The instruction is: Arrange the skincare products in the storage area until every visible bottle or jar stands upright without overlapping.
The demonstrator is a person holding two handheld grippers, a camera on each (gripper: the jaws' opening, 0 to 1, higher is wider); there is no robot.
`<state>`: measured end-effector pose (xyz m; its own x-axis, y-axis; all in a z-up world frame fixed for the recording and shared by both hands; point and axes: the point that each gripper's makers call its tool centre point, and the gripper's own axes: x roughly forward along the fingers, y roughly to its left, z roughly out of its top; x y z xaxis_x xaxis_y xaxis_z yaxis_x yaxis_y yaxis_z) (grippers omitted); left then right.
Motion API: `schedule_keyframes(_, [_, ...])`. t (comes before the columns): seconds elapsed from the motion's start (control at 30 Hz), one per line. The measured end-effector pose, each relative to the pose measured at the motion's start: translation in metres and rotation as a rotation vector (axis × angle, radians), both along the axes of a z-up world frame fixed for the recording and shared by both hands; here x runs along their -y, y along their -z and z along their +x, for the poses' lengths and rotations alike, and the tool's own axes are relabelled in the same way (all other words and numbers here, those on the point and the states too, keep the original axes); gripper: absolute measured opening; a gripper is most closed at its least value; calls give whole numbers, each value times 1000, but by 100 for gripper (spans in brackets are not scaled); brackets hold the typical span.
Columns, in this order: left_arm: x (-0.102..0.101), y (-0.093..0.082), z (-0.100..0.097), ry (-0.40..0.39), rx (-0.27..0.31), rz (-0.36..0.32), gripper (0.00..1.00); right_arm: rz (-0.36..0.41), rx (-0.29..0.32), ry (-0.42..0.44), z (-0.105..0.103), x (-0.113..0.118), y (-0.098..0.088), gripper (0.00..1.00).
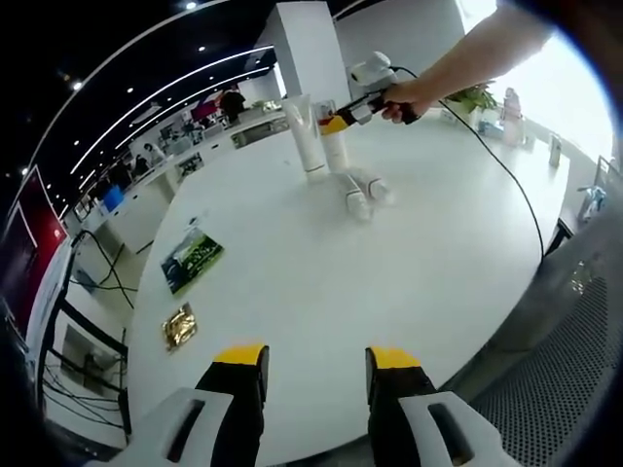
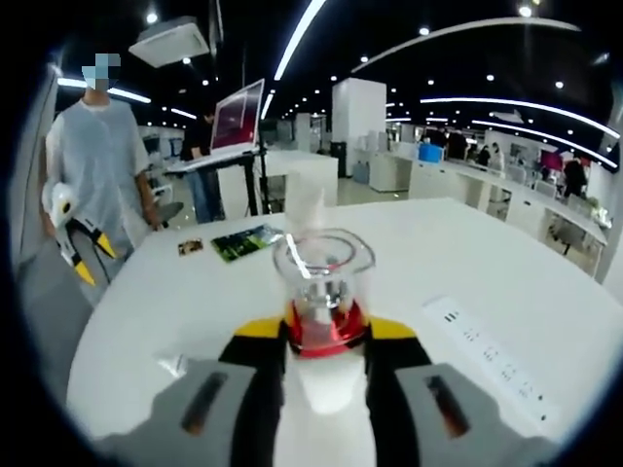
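Note:
On the far side of the round white table [image 1: 321,282] a tall white tube [image 1: 306,136] stands upright. Beside it is a white bottle [image 1: 338,153], upright, with my right gripper [image 1: 336,123] shut on its top. Up close, that bottle [image 2: 321,282] has a clear cap and a red ring, and it sits clamped between the right gripper's [image 2: 323,336] jaws. Two small white bottles [image 1: 361,195] lie on their sides just in front of the tube. My left gripper [image 1: 316,362] hangs open over the near table edge, holding nothing.
A green leaflet [image 1: 191,259] and a gold packet [image 1: 179,326] lie near the table's left edge. The right gripper's cable [image 1: 506,185] trails across the table. A white power strip [image 2: 487,355] sits in the tabletop. A person [image 2: 97,165] stands at the table's edge.

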<state>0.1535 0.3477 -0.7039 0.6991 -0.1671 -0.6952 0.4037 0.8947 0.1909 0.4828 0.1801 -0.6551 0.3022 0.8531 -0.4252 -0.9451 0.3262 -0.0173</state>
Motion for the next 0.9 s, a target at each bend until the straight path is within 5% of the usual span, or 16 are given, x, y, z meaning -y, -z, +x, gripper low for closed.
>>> schedule_keyframes(0.63, [0, 1, -2, 4, -5, 10, 42, 63, -61, 100, 9, 10, -5, 42])
schedule_keyframes(0.9, [2, -2, 0, 2, 9, 0, 42, 128, -121, 253, 2, 36, -5, 56])
